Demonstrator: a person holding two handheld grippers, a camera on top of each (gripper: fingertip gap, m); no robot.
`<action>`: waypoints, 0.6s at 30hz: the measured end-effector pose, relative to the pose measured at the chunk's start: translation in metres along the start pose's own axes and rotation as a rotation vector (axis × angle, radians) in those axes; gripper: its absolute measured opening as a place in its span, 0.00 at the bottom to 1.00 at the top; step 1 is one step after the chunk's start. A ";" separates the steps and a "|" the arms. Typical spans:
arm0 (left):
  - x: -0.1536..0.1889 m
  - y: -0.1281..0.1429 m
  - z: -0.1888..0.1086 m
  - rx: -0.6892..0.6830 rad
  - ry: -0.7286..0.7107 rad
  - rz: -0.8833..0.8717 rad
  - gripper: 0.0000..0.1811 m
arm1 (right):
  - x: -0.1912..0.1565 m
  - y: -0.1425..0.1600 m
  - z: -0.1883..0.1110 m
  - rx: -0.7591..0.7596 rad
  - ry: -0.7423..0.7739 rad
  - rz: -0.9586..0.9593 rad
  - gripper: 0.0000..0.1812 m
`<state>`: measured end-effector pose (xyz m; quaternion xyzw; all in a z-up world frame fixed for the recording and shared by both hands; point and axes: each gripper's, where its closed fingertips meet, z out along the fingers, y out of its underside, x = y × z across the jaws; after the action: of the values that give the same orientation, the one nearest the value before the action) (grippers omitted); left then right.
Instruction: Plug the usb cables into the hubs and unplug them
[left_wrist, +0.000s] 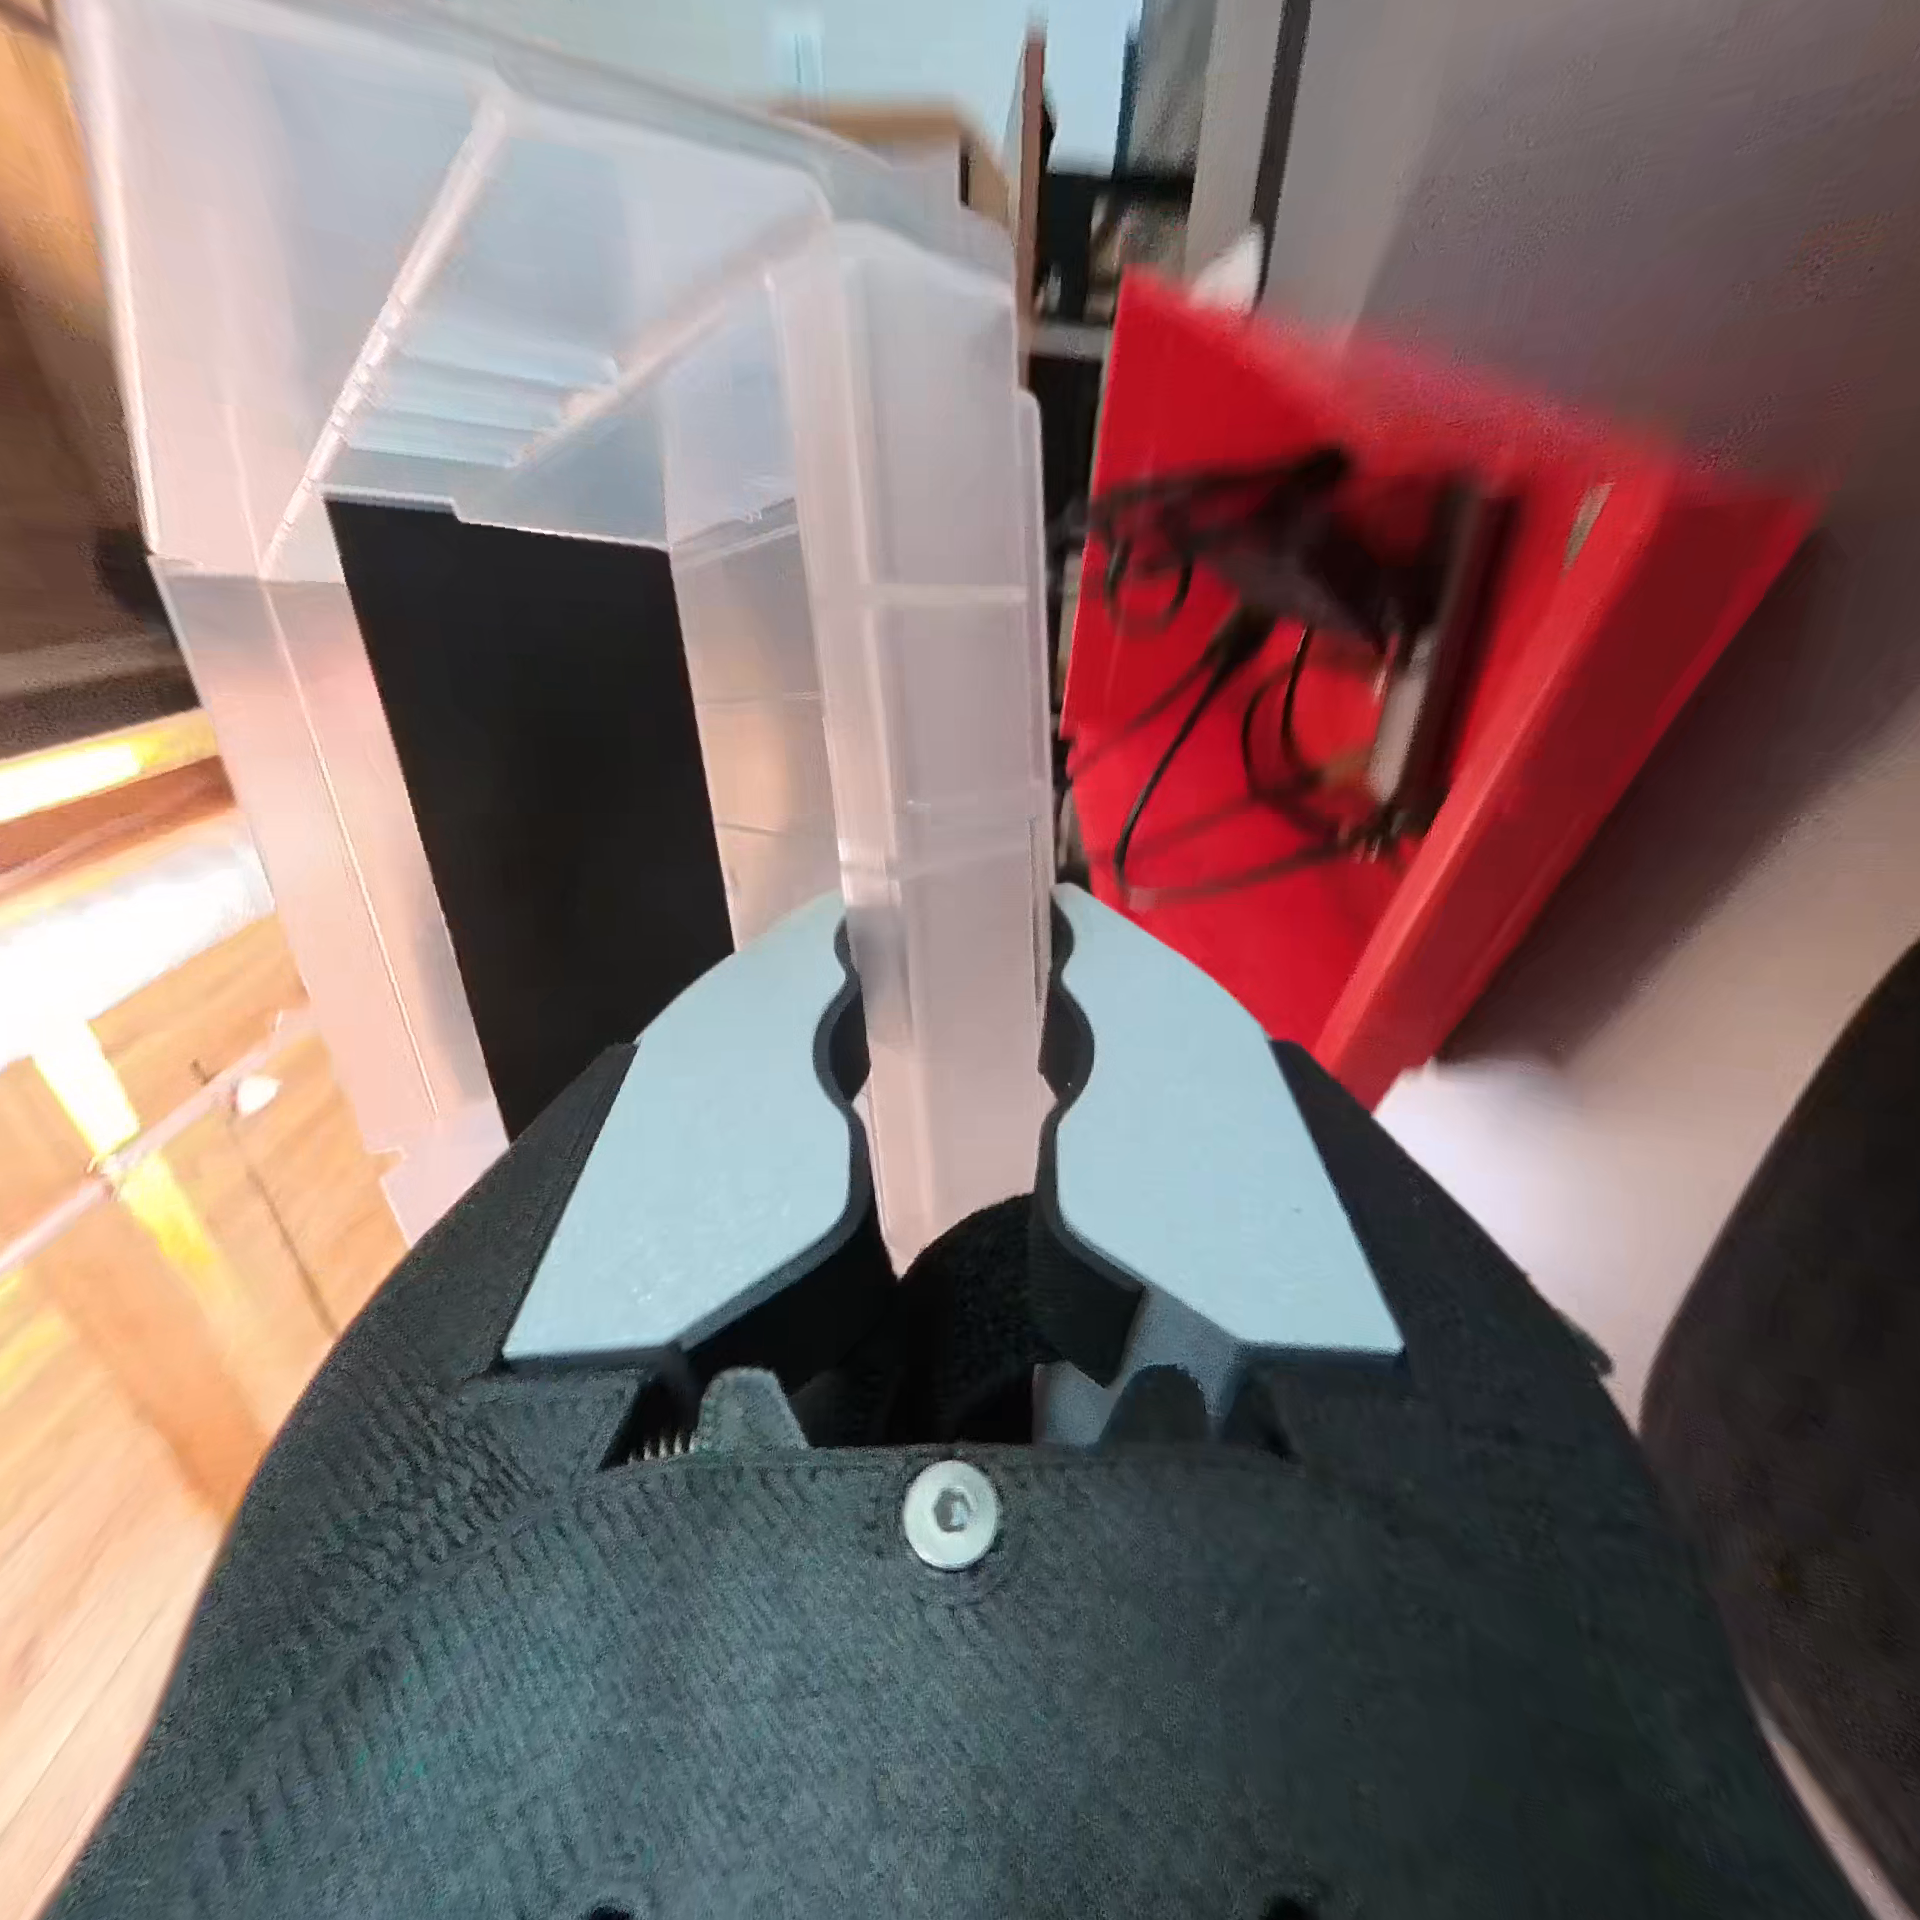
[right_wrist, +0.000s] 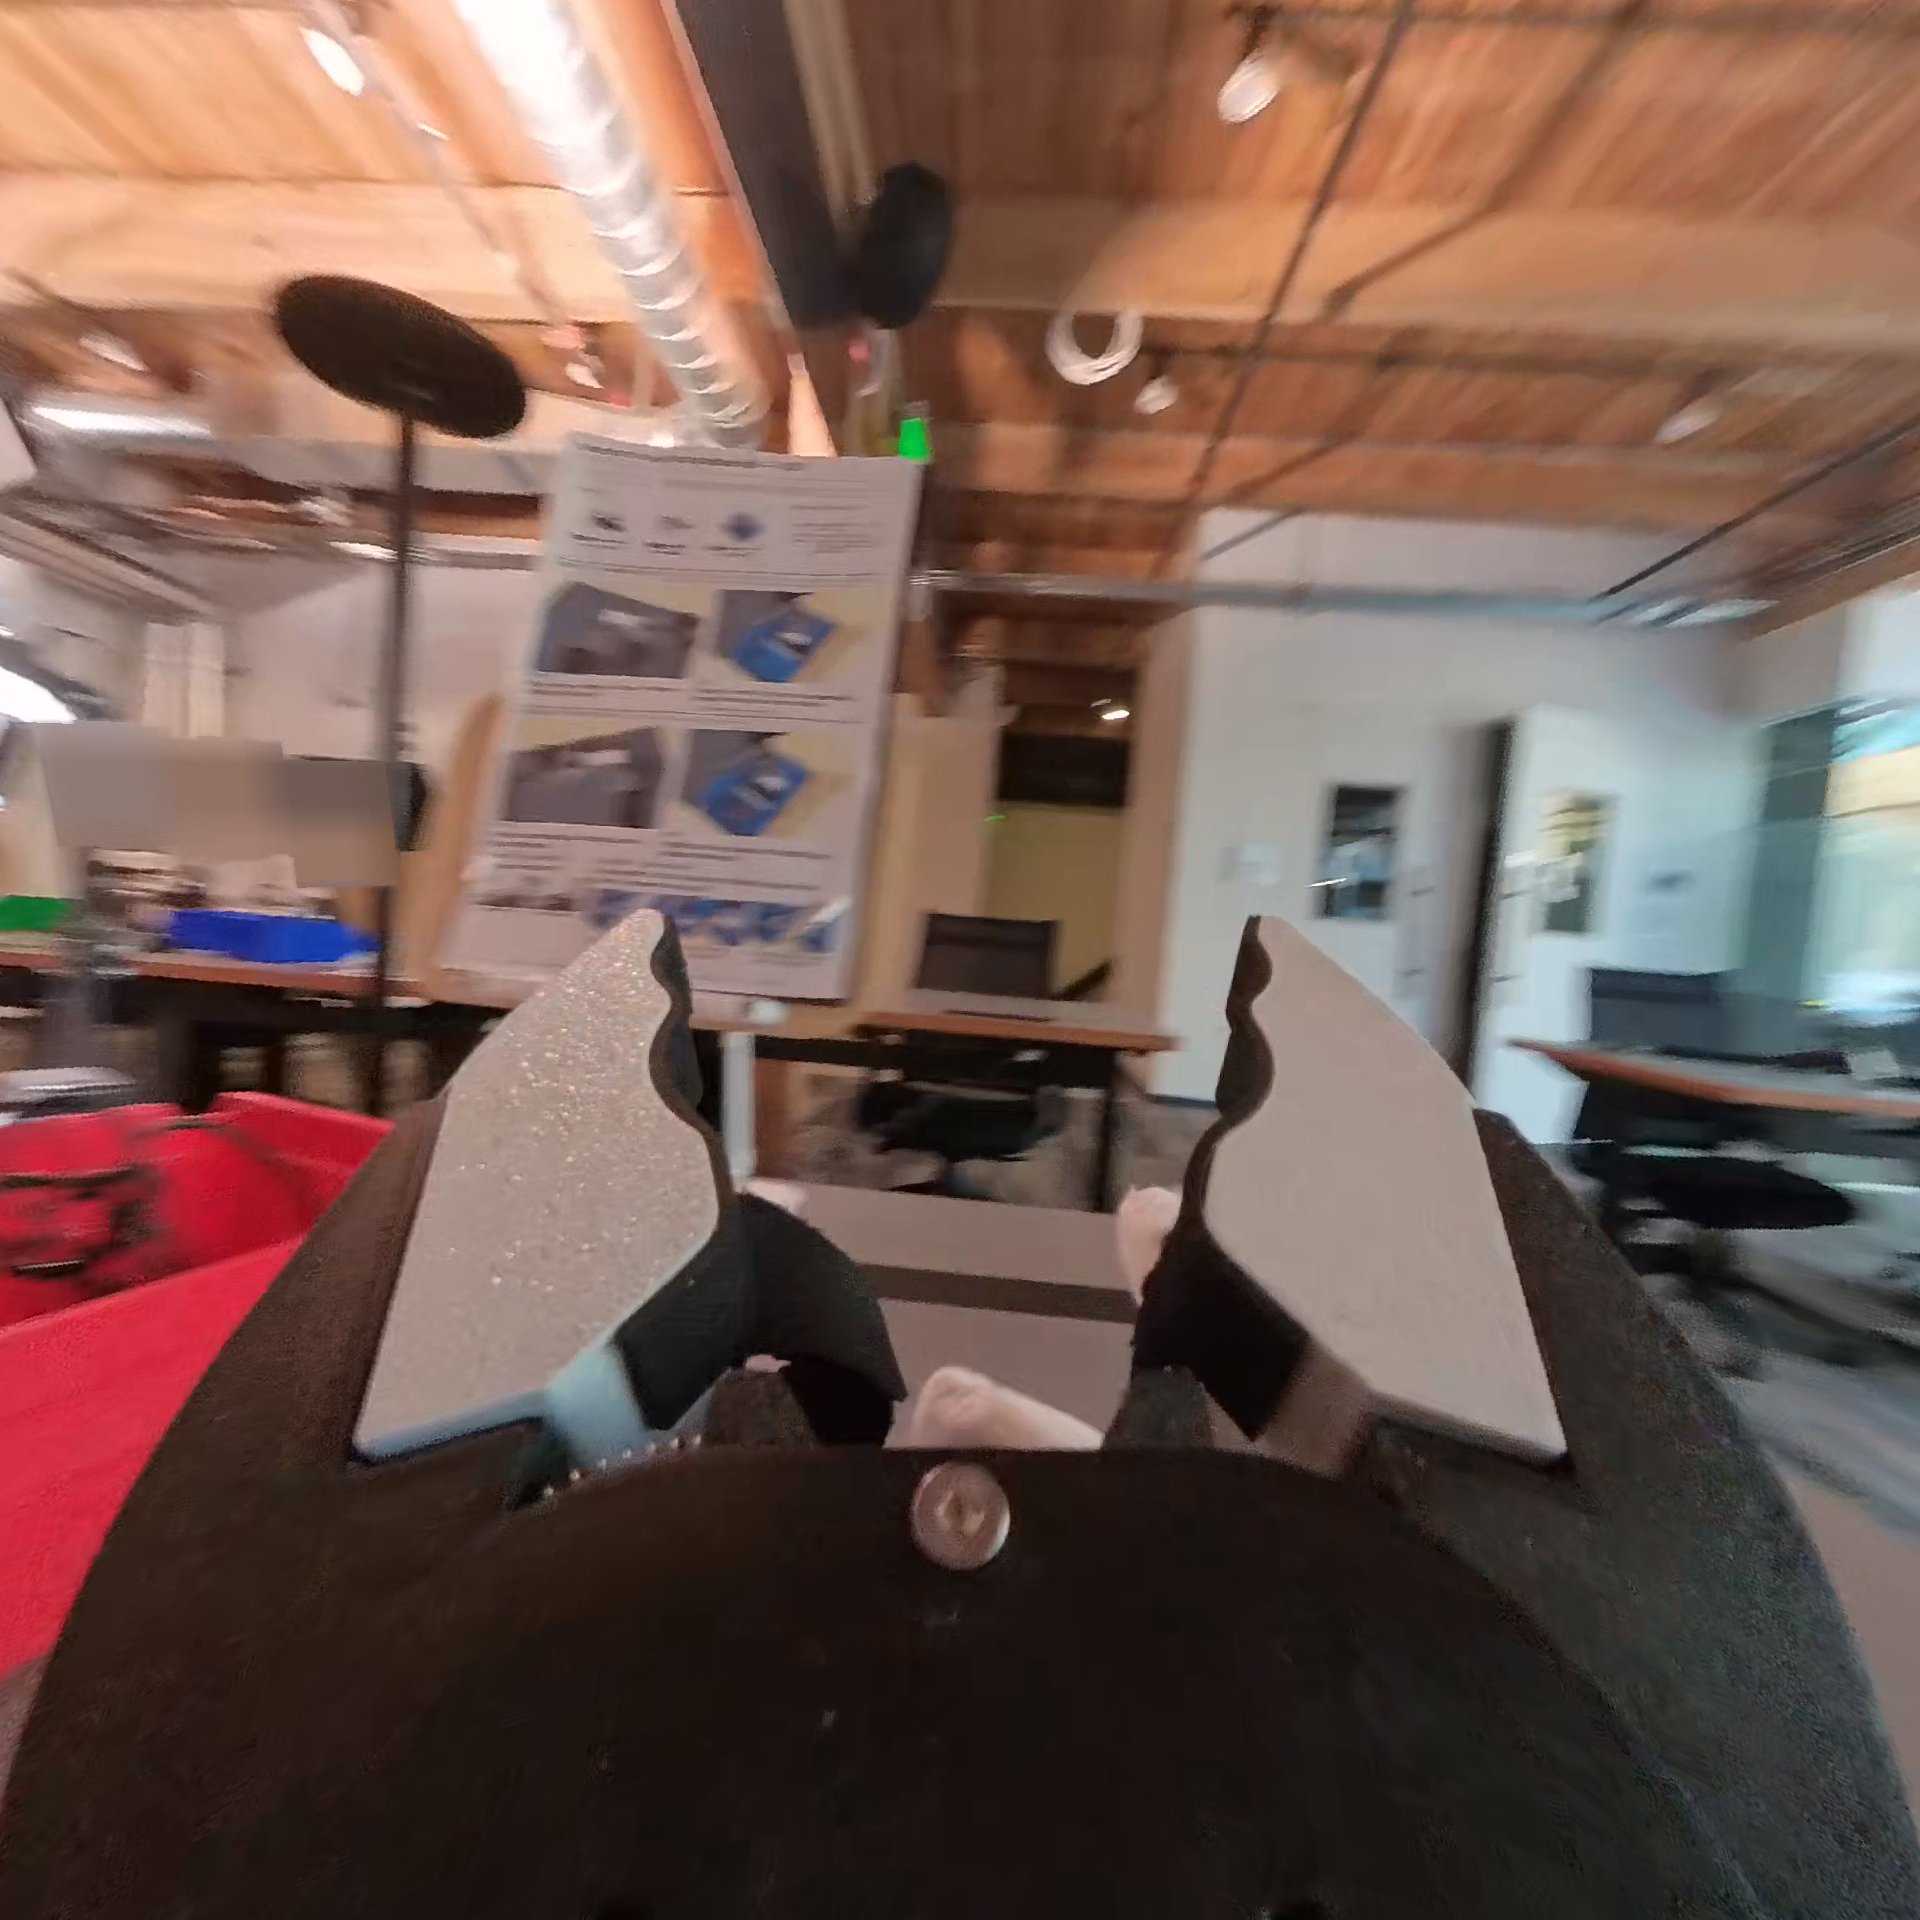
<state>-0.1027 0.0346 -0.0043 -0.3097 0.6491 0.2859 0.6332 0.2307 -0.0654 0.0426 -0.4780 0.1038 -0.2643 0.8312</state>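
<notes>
The left tool (left_wrist: 951, 940) is clamping the rim of a clear bin (left_wrist: 914, 623), holding it tilted up off the tabletop (left_wrist: 1662, 312). Beside it, a red tray (left_wrist: 1558, 582) is carrying the blurred black cables (left_wrist: 1195, 665) and what is probably a hub (left_wrist: 1455, 582); no plug detail is readable. The right tool (right_wrist: 961, 961) is spread wide and empty, pointing out across the room, with the tray at its lower left. This looks like set-up, not plugging. Next, the bin likely needs setting aside, then both tools need bringing down to the tray.
</notes>
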 end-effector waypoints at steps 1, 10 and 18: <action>0.002 -0.023 0.004 0.051 0.013 0.000 0.16 | 0.017 -0.001 -0.001 0.006 0.054 -0.054 0.56; 0.055 -0.200 0.045 0.333 0.301 0.010 0.17 | 0.147 -0.002 -0.026 0.047 0.419 0.103 0.57; 0.127 -0.254 0.104 0.322 0.535 0.006 0.17 | 0.179 -0.016 -0.041 0.158 0.462 0.168 0.47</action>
<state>0.1581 -0.0547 -0.1299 -0.2677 0.8305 0.0899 0.4801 0.3576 -0.1987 0.0489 -0.3283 0.3091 -0.3038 0.8393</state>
